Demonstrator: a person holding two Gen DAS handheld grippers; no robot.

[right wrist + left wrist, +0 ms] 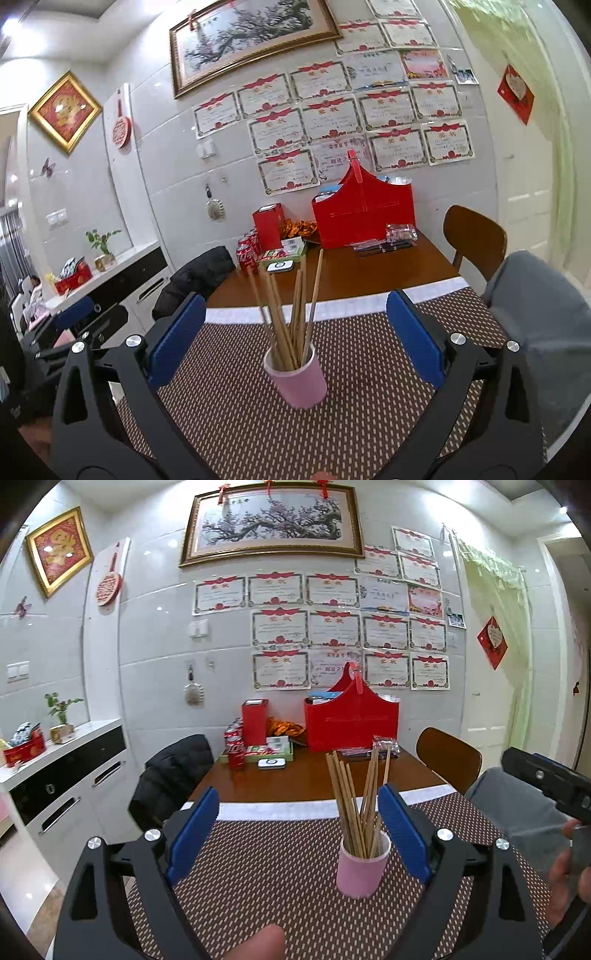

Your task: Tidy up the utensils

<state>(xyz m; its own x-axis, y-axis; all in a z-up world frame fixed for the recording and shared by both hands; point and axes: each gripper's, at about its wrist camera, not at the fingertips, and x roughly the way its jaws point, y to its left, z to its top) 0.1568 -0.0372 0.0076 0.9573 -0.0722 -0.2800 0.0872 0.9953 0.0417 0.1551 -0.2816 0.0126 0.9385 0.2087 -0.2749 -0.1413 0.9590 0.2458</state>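
We see a pink cup [362, 864] standing upright on a dotted brown mat [266, 878] at the near end of the bench [306, 775], holding a fanned bundle of wooden chopsticks [354, 805] that lean out in several directions. In the left wrist view, our left tool [298, 825] hangs released above the mat, its blue pads spread wide and gripping nothing; the cup sits between them, nearer the right-hand pad and not touching either. In the right wrist view, our right tool [295, 332] is likewise spread wide and empty, with the cup [297, 380] and chopsticks [291, 306] roughly centred between its pads, clear of both. Part of the right tool's black body [550, 782] shows at the right edge of the left view. At the bench's far end, by the tiled wall, we see a red basket [351, 720], a red box [255, 716] and cola cans [234, 744]. A wooden chair [448, 757] stands to the right.
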